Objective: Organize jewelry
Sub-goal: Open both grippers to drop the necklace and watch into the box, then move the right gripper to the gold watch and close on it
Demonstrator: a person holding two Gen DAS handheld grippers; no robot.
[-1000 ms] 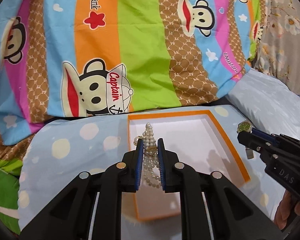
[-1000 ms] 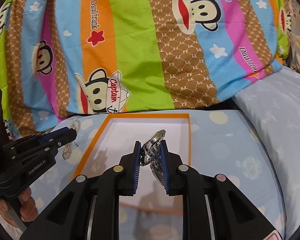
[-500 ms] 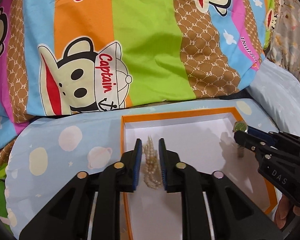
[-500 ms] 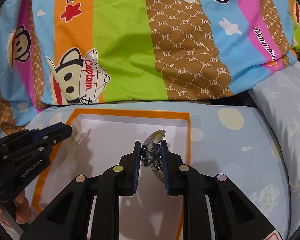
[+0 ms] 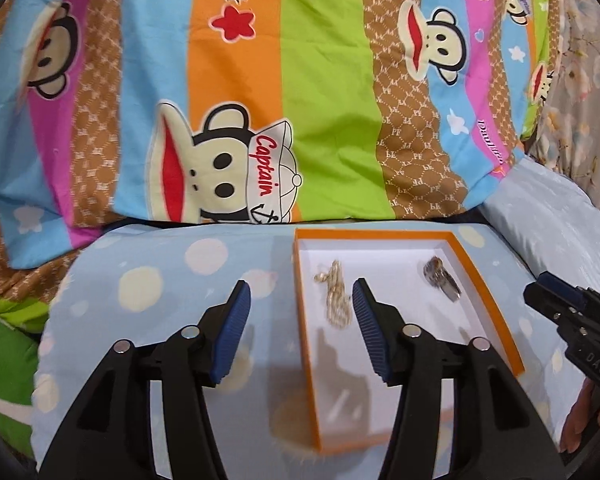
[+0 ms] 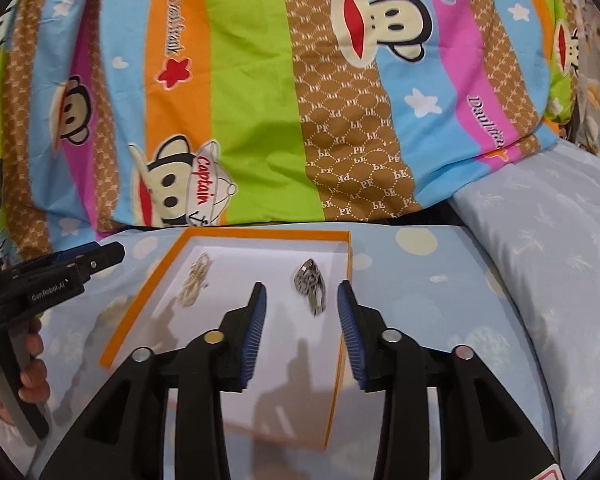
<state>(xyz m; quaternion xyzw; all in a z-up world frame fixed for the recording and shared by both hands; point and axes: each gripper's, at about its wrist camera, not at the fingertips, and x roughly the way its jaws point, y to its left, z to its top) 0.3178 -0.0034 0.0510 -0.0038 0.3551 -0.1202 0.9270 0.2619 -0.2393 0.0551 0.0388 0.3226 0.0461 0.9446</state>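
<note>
An orange-rimmed white box (image 5: 484, 276) (image 6: 148, 280) lies on a light blue spotted cushion. In it lie a pearl necklace (image 5: 336, 300) (image 6: 196, 280) on the left and a metal watch (image 5: 440, 278) (image 6: 312, 284) on the right. My left gripper (image 5: 300, 312) is open and empty, above the box's left rim, with the necklace just ahead. My right gripper (image 6: 300, 312) is open and empty, above the box's right side, with the watch just ahead of it. Each gripper shows at the edge of the other's view, the right (image 5: 540, 292) and the left (image 6: 112, 252).
A bright striped cartoon-monkey blanket (image 5: 260, 100) (image 6: 260, 100) rises behind the cushion (image 5: 160, 280) (image 6: 420, 288). A pale blue pillow (image 5: 552, 220) (image 6: 540, 232) lies to the right. A green cloth (image 5: 4, 340) lies at the far left.
Both grippers opened and let go: the necklace and the watch now lie in the box. Both grippers pulled back from the box, the left one shifting left.
</note>
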